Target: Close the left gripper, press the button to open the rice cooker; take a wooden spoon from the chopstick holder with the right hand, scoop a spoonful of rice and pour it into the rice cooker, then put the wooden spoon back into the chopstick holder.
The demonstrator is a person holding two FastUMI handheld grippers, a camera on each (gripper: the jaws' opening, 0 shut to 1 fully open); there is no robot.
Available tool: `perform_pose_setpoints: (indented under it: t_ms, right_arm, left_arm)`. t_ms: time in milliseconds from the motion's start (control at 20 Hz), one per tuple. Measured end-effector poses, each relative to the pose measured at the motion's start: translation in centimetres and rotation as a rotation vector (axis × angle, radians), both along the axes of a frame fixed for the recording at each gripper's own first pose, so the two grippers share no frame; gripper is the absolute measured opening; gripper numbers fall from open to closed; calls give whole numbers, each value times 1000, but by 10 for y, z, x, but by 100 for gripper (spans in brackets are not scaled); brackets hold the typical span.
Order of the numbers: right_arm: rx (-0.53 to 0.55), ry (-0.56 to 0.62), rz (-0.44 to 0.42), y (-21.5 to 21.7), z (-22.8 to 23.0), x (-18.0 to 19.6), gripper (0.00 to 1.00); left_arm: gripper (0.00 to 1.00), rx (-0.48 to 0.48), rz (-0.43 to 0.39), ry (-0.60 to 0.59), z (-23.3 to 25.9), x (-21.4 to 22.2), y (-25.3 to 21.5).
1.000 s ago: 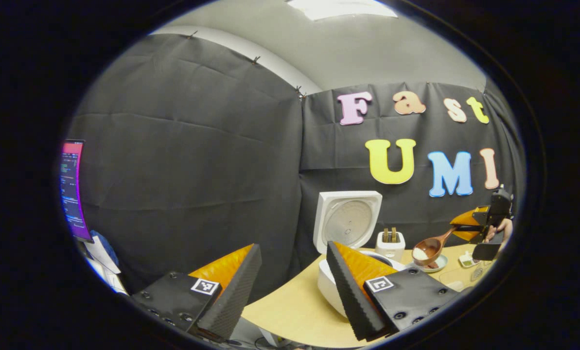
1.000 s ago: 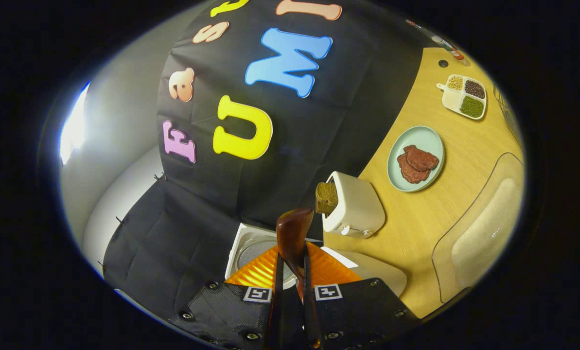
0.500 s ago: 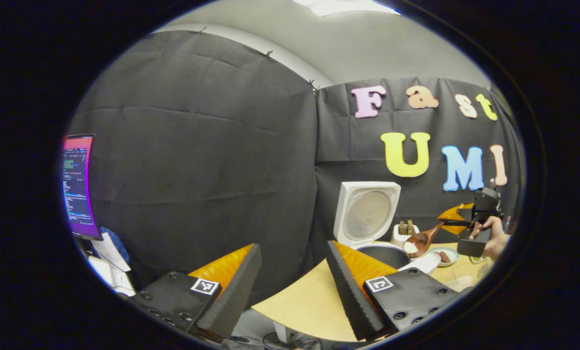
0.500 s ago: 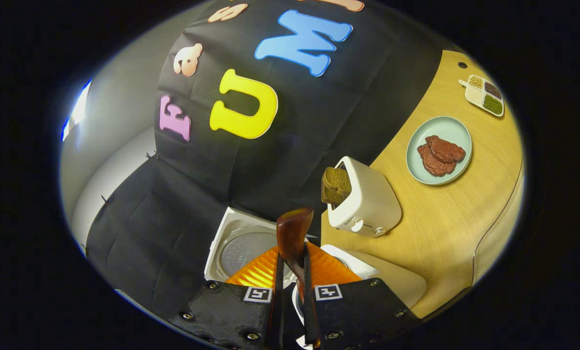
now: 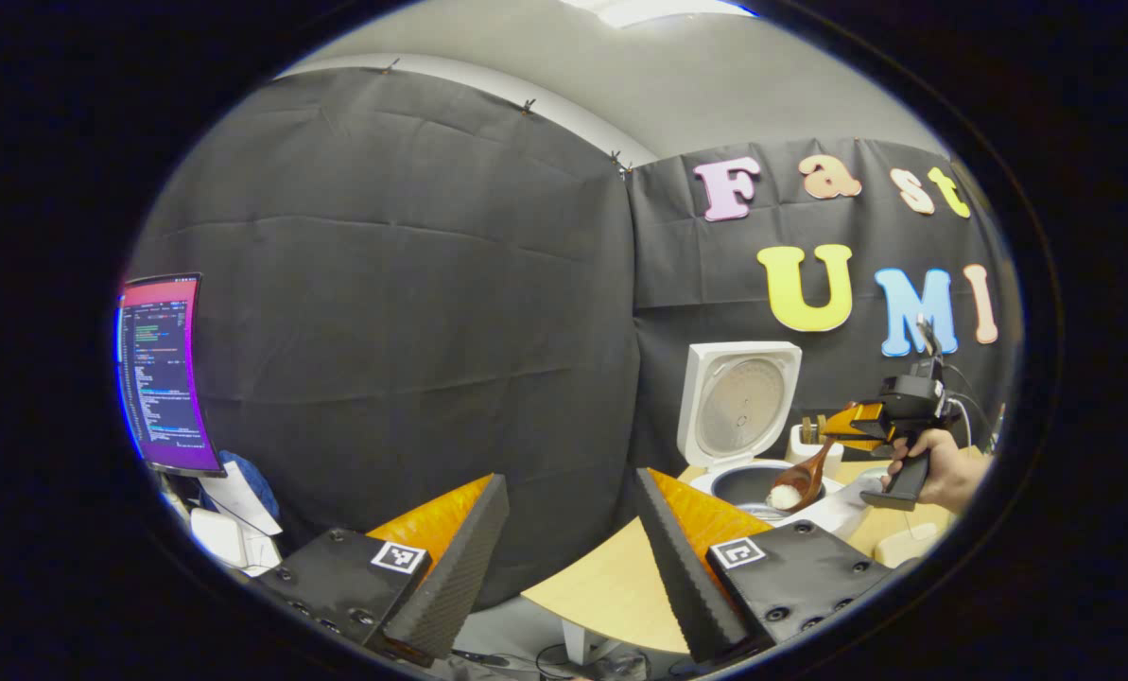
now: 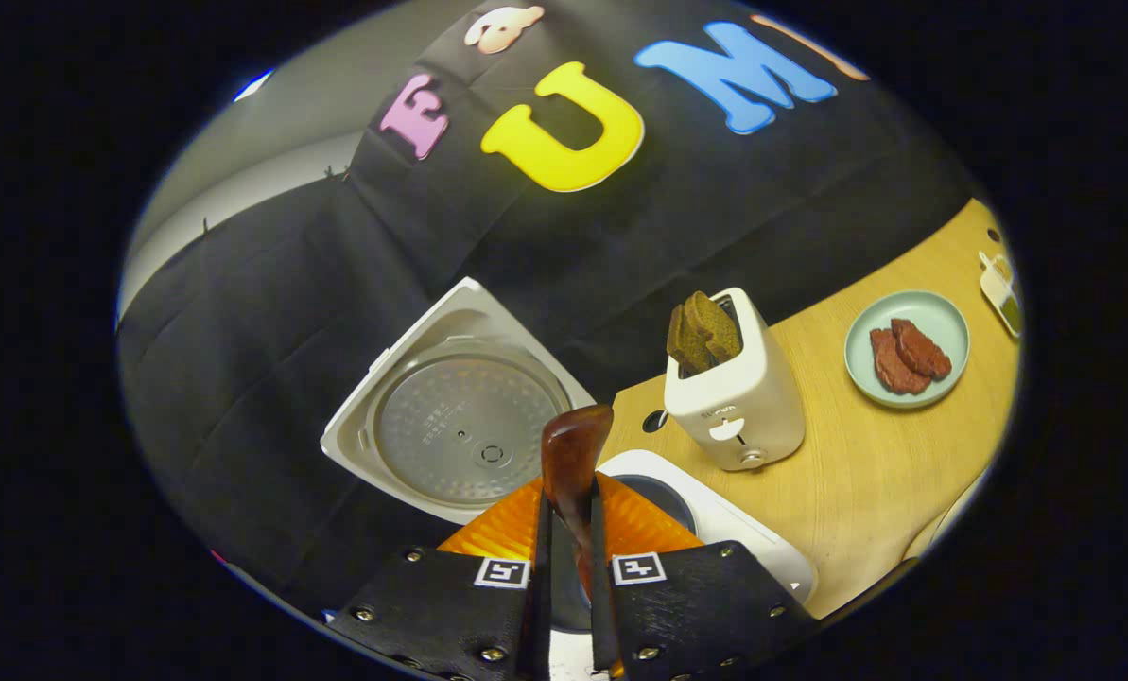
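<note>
Spoon (image 5: 799, 480) now over cooker pot (image 5: 748, 480)

L claw (image 5: 564, 530) fingers wide apart, nothing btwn. R claw (image 6: 568, 577) clamped tight, hand (image 5: 942, 468) gripping its handle.

Cloth-walled recording booth (image 5: 384, 284), monitor (image 5: 162, 374)

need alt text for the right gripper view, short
The right gripper is shut on a brown wooden spoon, held above an open white rice cooker whose round metal-lined lid stands raised. Behind on the wooden table stand a white toaster with dark bread and a pale green plate of meat.
</note>
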State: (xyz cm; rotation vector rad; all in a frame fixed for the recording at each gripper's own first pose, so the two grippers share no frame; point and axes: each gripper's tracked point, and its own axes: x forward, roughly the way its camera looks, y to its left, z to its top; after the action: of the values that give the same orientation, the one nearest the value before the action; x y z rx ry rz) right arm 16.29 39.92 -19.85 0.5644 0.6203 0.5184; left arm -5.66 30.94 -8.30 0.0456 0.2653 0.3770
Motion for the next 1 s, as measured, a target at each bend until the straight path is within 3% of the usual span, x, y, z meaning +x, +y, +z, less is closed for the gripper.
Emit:
perform_pose_setpoints:
  t_ms: [300, 500, 800, 1000]
  right_arm:
    - [-208, -194, 120, 17, 13, -12, 17]
    - [-280, -292, 163, 17, 26, -16, 17]
    - [-446, -572, 227, 21, 61, -26, 17]
    - [-458, -598, 217, 17, 70, -27, 17]
  left_arm:
    - [97, -11, 14, 3, 0, -6, 4]
    - [96, -12, 1, -3, 2, -6, 1]
    - [93, -14, -12, -16, 5, -4, -6]
    - [96, -15, -12, -22, 9, -2, -9]
